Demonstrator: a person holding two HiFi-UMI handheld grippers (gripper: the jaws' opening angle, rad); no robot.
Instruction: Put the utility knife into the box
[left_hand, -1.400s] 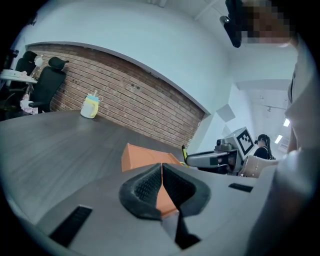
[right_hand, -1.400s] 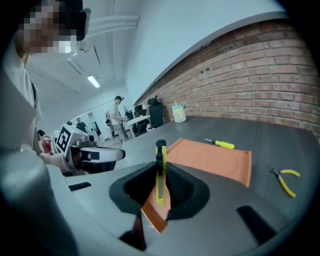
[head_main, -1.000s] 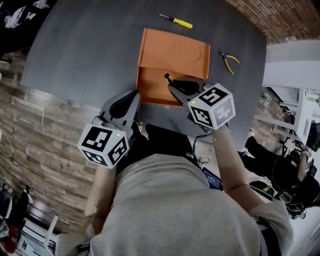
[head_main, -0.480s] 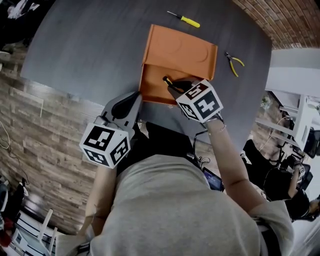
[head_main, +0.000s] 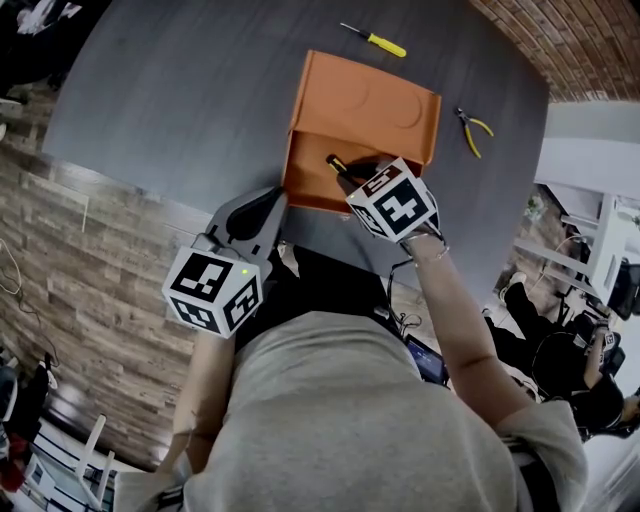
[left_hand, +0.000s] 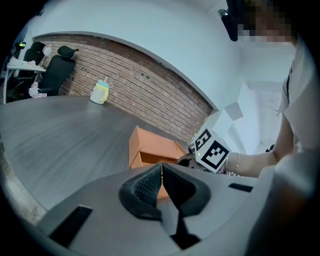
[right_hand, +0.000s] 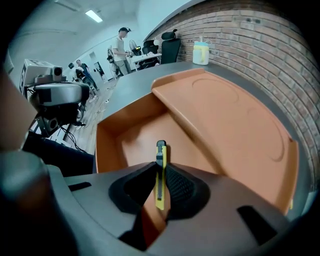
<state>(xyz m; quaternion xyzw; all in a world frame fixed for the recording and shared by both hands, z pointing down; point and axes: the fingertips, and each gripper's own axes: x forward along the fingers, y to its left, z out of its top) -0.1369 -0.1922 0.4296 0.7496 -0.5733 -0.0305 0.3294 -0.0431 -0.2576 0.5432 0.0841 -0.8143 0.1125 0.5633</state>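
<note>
Nearest to us, low in the head view, the left gripper (head_main: 262, 203) hangs at the near edge of the dark grey table (head_main: 170, 100). Its jaws are pressed together with nothing between them, and its cube carries black-and-white square markers. In its own view the left gripper (left_hand: 161, 172) points toward the box (left_hand: 150, 149).

Just beyond, at the frame's center, the right gripper (head_main: 352, 172) reaches over the near wall of the orange box (head_main: 365, 100). Its jaws are clamped on the utility knife (head_main: 335, 163). In the right gripper view the yellow utility knife (right_hand: 160, 156) stands on edge between the pads. Its black tip points out over the open compartment of the box (right_hand: 240, 130), and we cannot tell whether it touches the floor of the box. The lid lies folded back on the far side, and nothing blocks the compartment.

To the right of the box lie yellow-handled pliers (head_main: 470, 130). Above it, near the top edge, lies a yellow-handled screwdriver (head_main: 373, 39).

Farther off, a lidded cup (right_hand: 201, 52) stands on the table by the brick wall (right_hand: 250, 35). Office chairs (right_hand: 170, 47) and a standing person (right_hand: 120, 47) are beyond the table.
</note>
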